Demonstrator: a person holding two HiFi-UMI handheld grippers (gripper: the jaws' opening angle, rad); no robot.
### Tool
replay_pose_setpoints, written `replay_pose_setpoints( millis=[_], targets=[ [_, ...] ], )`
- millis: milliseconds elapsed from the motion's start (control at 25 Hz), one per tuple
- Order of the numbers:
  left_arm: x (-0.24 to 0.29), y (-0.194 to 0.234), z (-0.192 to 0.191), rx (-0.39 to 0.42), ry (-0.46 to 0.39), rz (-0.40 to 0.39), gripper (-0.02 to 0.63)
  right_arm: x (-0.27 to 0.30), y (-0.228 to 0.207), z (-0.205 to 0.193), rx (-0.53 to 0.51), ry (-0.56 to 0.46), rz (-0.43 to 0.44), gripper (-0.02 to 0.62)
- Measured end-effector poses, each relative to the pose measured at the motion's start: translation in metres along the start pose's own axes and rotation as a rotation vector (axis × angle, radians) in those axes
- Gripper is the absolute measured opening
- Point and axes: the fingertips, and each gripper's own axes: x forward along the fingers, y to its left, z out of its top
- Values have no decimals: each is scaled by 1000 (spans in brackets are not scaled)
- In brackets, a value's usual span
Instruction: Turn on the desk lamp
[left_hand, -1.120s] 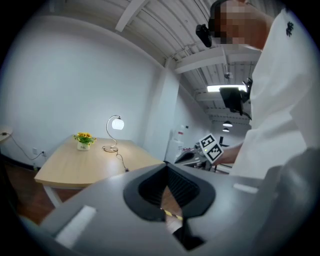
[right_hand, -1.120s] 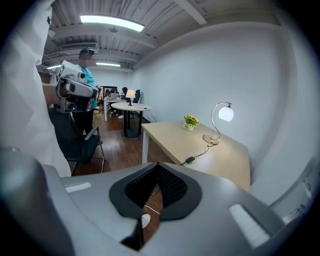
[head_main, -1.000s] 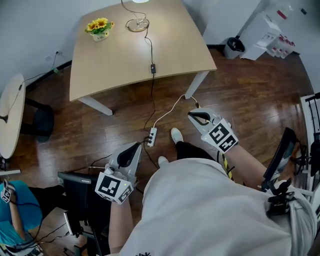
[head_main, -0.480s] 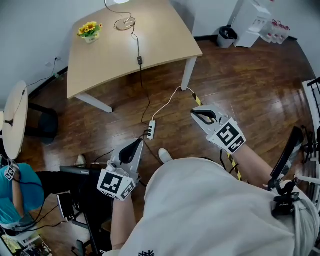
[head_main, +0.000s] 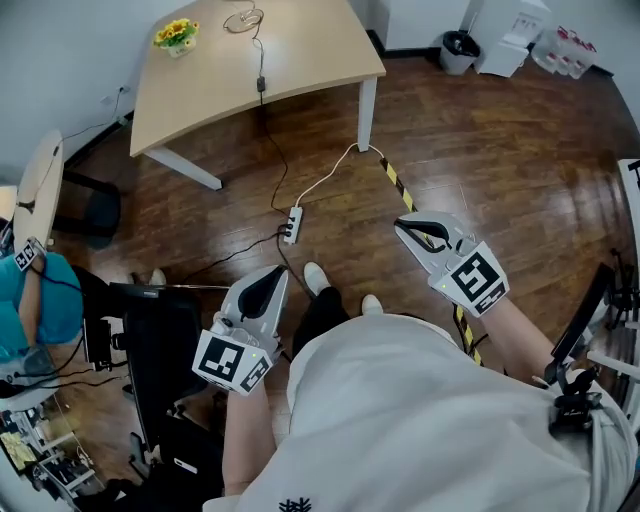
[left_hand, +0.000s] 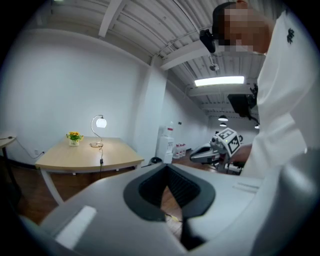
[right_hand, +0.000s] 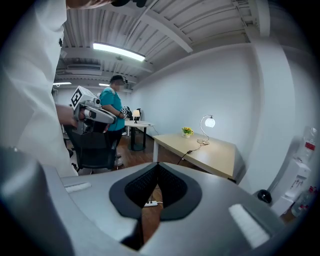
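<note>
The desk lamp (left_hand: 100, 122) glows on the far end of the wooden table (left_hand: 85, 156), and its lit shade (right_hand: 210, 121) also shows in the right gripper view. In the head view only the lamp's base (head_main: 243, 15) shows, at the top edge. Its cable runs past an inline switch (head_main: 261, 84) and down to a power strip (head_main: 292, 224) on the floor. Both grippers hang over the floor, far from the table. My left gripper (head_main: 275, 272) is shut and empty. My right gripper (head_main: 400, 225) is shut and empty too.
A pot of yellow flowers (head_main: 175, 35) stands near the lamp. A black office chair (head_main: 160, 340) is at my left, with a person in teal (head_main: 35, 300) and a round table (head_main: 40, 190) beyond. A bin (head_main: 460, 45) and water dispenser (head_main: 510, 40) stand far right.
The table and lamp have drawn away toward the top of the head view, and the lamp shade has left it. Both grippers stay shut and sit slightly lower.
</note>
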Motion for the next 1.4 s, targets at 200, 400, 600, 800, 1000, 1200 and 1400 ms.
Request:
replay_pose_setpoints(
  millis=[200,400,600,800,1000,1200,1400],
  targets=[
    [-23,-41,-13,-5,37,27,17,-24,25,-12,22,-22,29,2],
    [-33,-64,-16,12,50,18,17,-43,42,-9,39,-55,32,2],
    [-42,-78,-19,38,53,-24,17,-59,59,-11,59,-65,-11,2],
    [-64,-87,-23,58,49,-88,17,-71,84,2,71,-70,-64,2],
    [-109,-82,-26,78,27,-142,17,-67,129,22,82,-70,-107,2],
    [-162,-71,-50,67,45,-166,17,-57,179,47,70,-95,-132,2],
    [-191,-74,-63,74,53,-228,17,-63,218,57,66,-91,-179,2]
  ],
)
